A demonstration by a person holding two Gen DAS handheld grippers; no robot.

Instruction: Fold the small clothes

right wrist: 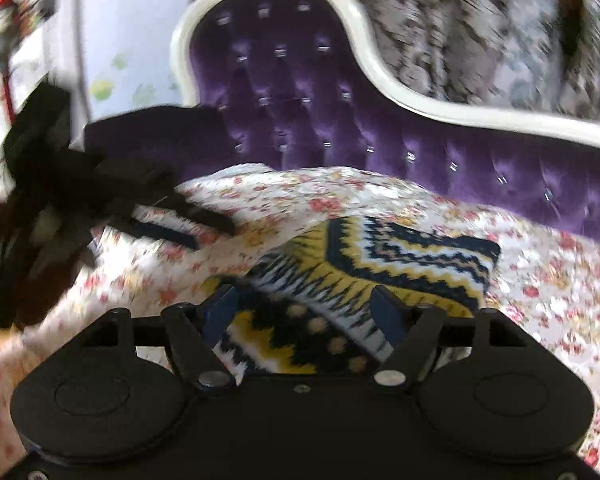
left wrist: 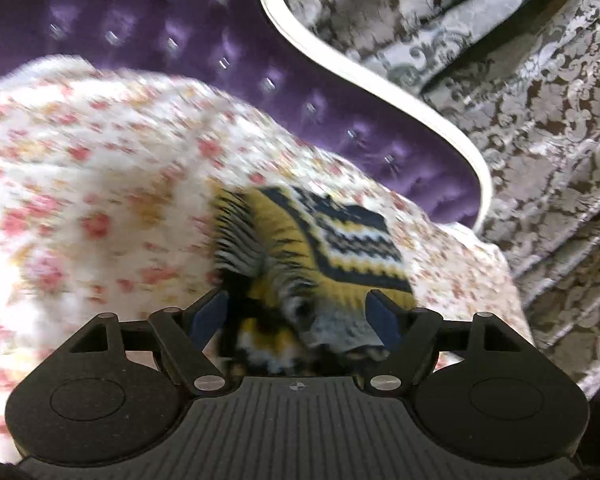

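Note:
A small knitted garment [left wrist: 332,244] with yellow, navy and white zigzag bands lies on a floral sheet [left wrist: 100,184]. My left gripper [left wrist: 298,312] is open, its blue-padded fingers spread on either side of the garment's near bunched edge. In the right wrist view the same garment [right wrist: 384,264] lies partly folded on the sheet [right wrist: 540,280]. My right gripper [right wrist: 308,312] is open, fingers spread around the garment's near edge. The left gripper [right wrist: 188,228] shows blurred at the left, over the sheet. Both views are motion-blurred.
A purple tufted sofa back [right wrist: 300,92] with a white curved frame [right wrist: 400,92] rises behind the sheet. Patterned grey-brown curtains [left wrist: 520,80] hang to the right. A pale wall [right wrist: 124,40] stands at the left.

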